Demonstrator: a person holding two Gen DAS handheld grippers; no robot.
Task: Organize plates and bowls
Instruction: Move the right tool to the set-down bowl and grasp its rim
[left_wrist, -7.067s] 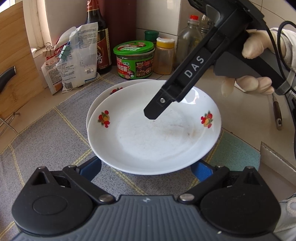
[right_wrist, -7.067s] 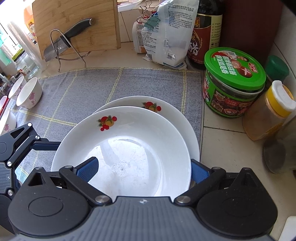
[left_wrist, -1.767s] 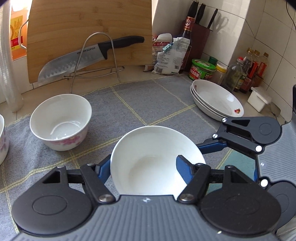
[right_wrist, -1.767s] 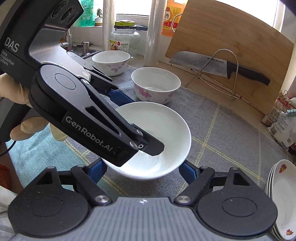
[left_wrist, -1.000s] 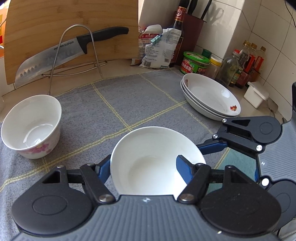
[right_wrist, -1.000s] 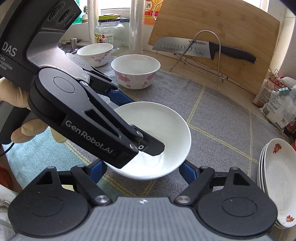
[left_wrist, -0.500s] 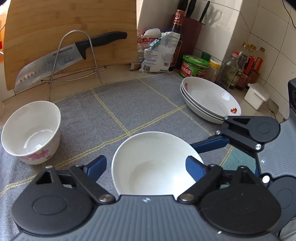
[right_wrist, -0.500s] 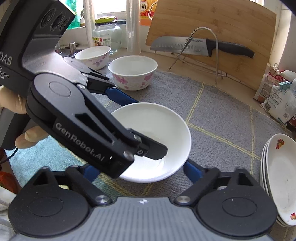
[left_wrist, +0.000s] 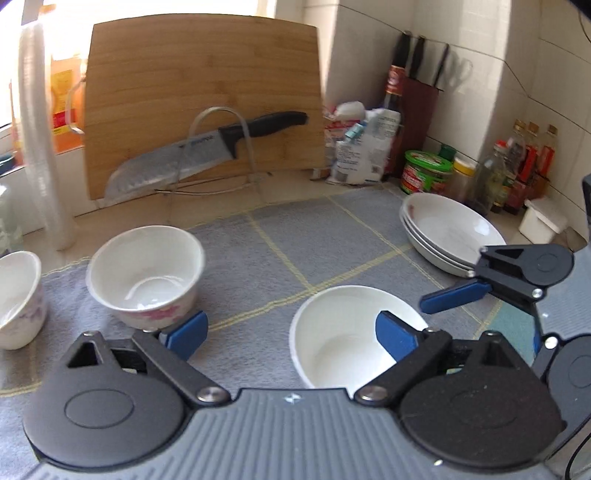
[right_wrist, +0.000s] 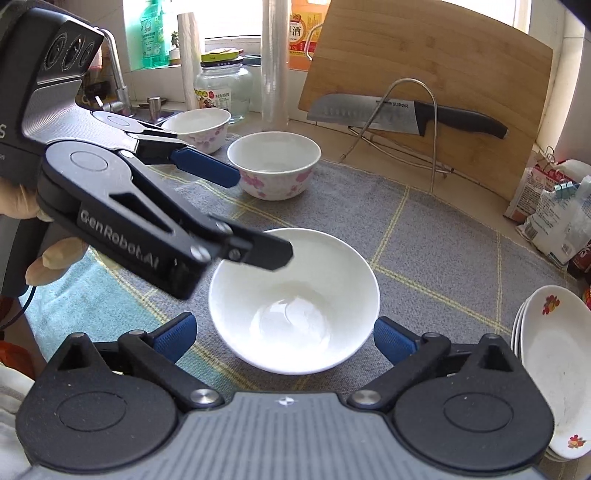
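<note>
A plain white bowl (left_wrist: 332, 339) (right_wrist: 295, 295) rests on the grey mat (left_wrist: 258, 266). My right gripper (right_wrist: 284, 339) stands open, its blue pads on either side of the bowl and clear of it. My left gripper (left_wrist: 291, 336) (right_wrist: 256, 218) is opening above the bowl's left rim, gripping nothing. One left fingertip (left_wrist: 397, 338) hangs over the bowl. Two flowered bowls (left_wrist: 146, 273) (left_wrist: 18, 295) stand upright to the left. A stack of white plates (left_wrist: 450, 232) (right_wrist: 550, 369) sits at the right.
A bamboo cutting board (left_wrist: 203, 99) leans at the back with a knife (left_wrist: 207, 155) on a wire rack. Jars, bottles and bags (left_wrist: 428, 171) crowd the back right corner. A glass jar (right_wrist: 221, 85) and a tap stand by the window.
Both grippers have opened and let go of the white bowl, which now sits on the mat. My left gripper has risen and swung left, towards the flowered bowls.
</note>
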